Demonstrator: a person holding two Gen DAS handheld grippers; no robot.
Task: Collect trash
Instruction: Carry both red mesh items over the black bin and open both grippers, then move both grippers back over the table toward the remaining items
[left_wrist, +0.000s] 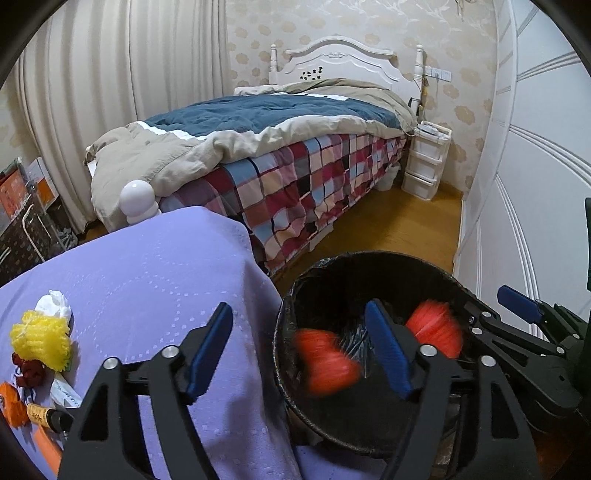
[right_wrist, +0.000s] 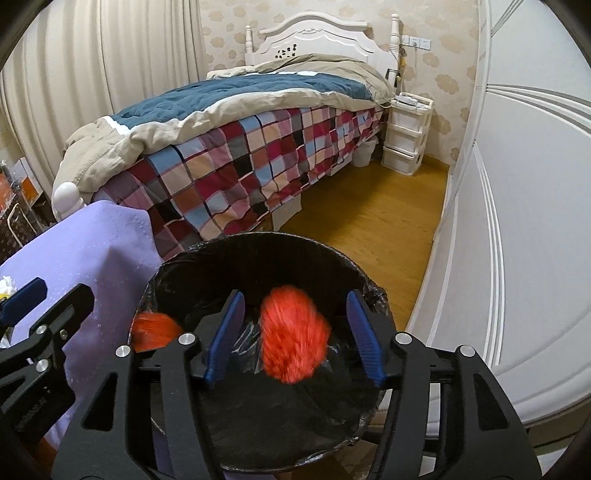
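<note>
- The left gripper (left_wrist: 303, 347) stands wide, nothing between its blue pads; its right finger (left_wrist: 388, 354) hangs over the black-lined trash bin (left_wrist: 369, 258), its left finger (left_wrist: 208, 347) over the purple-covered surface (left_wrist: 147, 266).
- A blurred orange net piece (left_wrist: 327, 363) shows inside the bin, between the left gripper's fingers and beyond them, touching neither pad.
- The right gripper (right_wrist: 295, 332) is also parted, pads clear of the second orange net piece (right_wrist: 293, 332), which shows blurred between them over the bin (right_wrist: 258, 240) interior.
- In the right wrist view the first orange piece (right_wrist: 153, 330) lies just left of the right gripper's left finger, inside the bin near its rim.
- Left of the left gripper, on the surface, remain a yellow foam net (left_wrist: 40, 343), a white crumpled tissue (left_wrist: 53, 302), a small dark red scrap (left_wrist: 27, 373), an orange item (left_wrist: 13, 406) and a small tube (left_wrist: 44, 417).
- Beyond both grippers stands a bed (left_wrist: 295, 177) with a checked blanket, on a wooden floor (left_wrist: 388, 225).
</note>
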